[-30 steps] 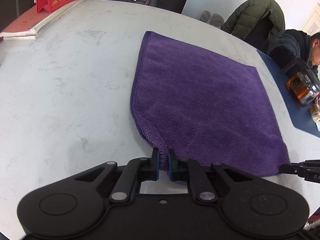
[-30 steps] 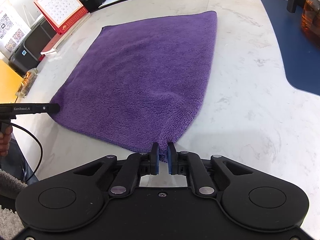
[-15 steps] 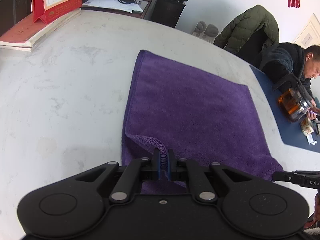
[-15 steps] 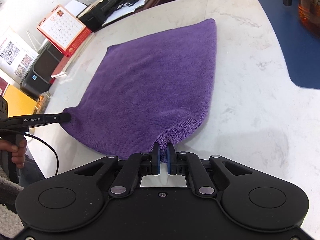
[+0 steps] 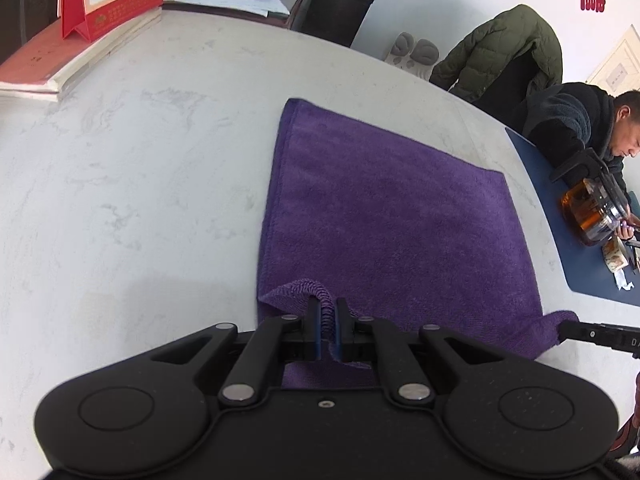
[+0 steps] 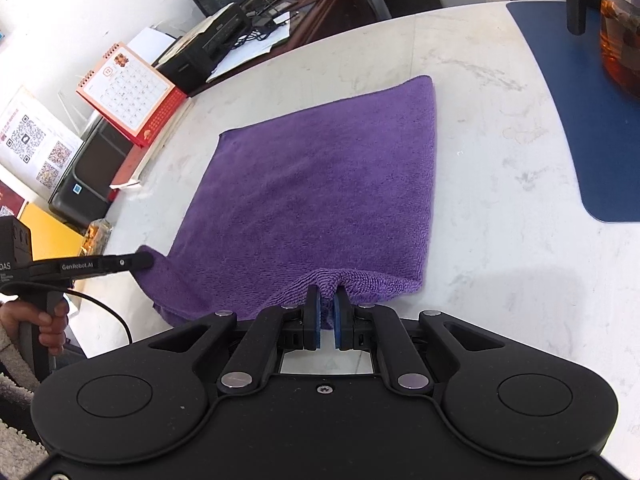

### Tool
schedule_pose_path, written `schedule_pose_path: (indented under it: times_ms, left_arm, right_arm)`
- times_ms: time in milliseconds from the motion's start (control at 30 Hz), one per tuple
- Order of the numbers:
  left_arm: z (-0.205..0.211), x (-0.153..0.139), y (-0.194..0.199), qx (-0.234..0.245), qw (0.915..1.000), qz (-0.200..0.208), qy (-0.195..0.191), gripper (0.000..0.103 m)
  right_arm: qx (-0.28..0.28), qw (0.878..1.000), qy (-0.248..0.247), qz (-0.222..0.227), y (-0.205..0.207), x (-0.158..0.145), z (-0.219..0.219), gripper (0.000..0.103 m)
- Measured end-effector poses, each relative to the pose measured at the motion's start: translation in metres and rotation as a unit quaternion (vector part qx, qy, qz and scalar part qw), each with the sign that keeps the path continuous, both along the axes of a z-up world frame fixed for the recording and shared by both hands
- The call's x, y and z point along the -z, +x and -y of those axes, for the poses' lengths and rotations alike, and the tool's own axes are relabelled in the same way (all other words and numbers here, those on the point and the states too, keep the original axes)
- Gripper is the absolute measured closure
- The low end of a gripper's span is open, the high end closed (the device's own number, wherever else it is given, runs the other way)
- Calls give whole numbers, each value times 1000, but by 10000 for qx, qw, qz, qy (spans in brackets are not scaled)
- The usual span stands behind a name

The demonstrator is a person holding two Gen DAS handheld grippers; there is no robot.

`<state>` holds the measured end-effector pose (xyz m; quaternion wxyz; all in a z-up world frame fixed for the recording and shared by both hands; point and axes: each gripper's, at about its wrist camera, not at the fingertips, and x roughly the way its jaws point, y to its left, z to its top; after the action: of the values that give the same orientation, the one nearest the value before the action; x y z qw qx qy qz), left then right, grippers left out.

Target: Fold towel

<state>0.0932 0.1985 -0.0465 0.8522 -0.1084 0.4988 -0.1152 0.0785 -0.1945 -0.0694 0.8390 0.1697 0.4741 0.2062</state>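
A purple towel (image 5: 384, 216) lies spread on a white marble table (image 5: 132, 168); it also shows in the right wrist view (image 6: 320, 184). My left gripper (image 5: 328, 312) is shut on the towel's near left corner and holds it lifted and curled over the cloth. My right gripper (image 6: 327, 304) is shut on the near right corner, also lifted and folded forward. Each gripper's tip shows at the side of the other view, the right one (image 5: 576, 330) and the left one (image 6: 136, 260), both pinching the near edge.
A red desk calendar (image 6: 128, 92) and books (image 5: 60, 64) sit at the table's left. A blue mat (image 6: 580, 112) with a glass teapot (image 5: 592, 208) lies at the right, where a seated man (image 5: 576, 128) leans. A printer (image 6: 80, 176) stands beyond the left edge.
Both grippers have lifted the near corners and carried them forward over the towel. The near edge now curls over itself.
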Motion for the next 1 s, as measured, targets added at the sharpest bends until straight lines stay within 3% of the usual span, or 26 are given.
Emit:
schedule_pose_path:
  times_ms: [233,400,467,700,1000]
  left_arm:
    - [-7,11,-17,38,9996,-282,87,96]
    - [-4,15,-28,119,9988,-321,355,96]
    - [-5,15,-32,122,9985,-334,422,89]
    - [-17,11,-48,44,9973,-389,627,83]
    - [-15,19,-38,47,9978,-376,539,74]
  right_arm:
    - [-58,9997,-52,-215,-8,7,1,97]
    - [-127,9993,-173,-316,-12,14,-2,97]
    - [-159,9990,-226,-351,-13,16,-4,97]
    - [-116,9983,-324,-476,-28,17,0,89]
    - [-22,9983,-318,-488,-35,18,5,86]
